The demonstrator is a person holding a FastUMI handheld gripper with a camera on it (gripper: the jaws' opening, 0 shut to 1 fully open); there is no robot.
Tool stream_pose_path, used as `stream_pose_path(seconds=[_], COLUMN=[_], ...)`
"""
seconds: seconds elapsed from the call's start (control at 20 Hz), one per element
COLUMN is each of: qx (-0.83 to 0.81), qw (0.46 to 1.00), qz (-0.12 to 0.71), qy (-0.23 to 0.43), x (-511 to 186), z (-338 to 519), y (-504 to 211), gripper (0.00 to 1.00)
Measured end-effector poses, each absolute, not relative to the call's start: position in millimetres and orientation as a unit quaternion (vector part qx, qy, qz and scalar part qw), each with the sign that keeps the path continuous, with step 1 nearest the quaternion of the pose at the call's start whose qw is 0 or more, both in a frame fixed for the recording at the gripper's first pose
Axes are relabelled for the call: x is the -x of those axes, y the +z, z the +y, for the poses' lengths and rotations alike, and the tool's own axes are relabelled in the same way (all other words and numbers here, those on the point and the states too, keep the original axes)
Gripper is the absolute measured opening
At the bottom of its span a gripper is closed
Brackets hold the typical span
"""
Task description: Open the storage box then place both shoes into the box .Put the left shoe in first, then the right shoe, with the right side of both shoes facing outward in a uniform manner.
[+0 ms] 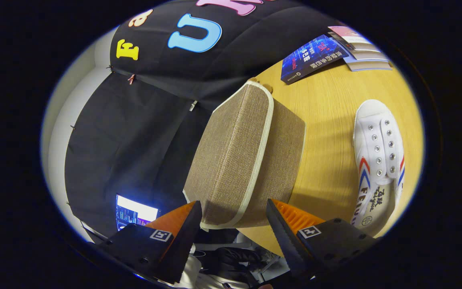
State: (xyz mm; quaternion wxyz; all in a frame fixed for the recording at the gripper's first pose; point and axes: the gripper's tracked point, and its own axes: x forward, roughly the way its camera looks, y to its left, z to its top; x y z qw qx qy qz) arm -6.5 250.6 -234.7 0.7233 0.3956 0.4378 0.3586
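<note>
Fingers of the gripper spread apart, straddling the near corner of the lidded linen storage box (neither finger touching it). White sneaker beside the box on the wooden table; books beyond.

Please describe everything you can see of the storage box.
The storage box is a closed block covered in brownish woven cloth with pale piping along its edges. It stands on the wooden table, beside a white shoe. The gripper is open; its fingers straddle the box's near corner without clearly pressing it.
</note>
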Motion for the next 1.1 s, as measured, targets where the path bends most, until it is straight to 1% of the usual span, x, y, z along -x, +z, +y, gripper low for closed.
stream_pose_path(seconds=[0.3, 0.45, 0.7, 0.8, 1.1], qx=[-0.441, -0.466, -0.487, -0.502, -0.535], qw=[0.677, 0.647, 0.621, 0.613, 0.592], qz=[0.455, 0.465, 0.472, 0.472, 0.473], qy=[0.374, 0.386, 0.393, 0.386, 0.374], x=[6.2, 11.3, 15.4, 12.3, 12.2], z=[272.1, 280.8, 274.6, 267.9, 251.9], y=[-237.0, -227.9, -215.4, -208.3, -188.6], gripper=[0.98, 0.96, 0.96, 0.93, 0.93])
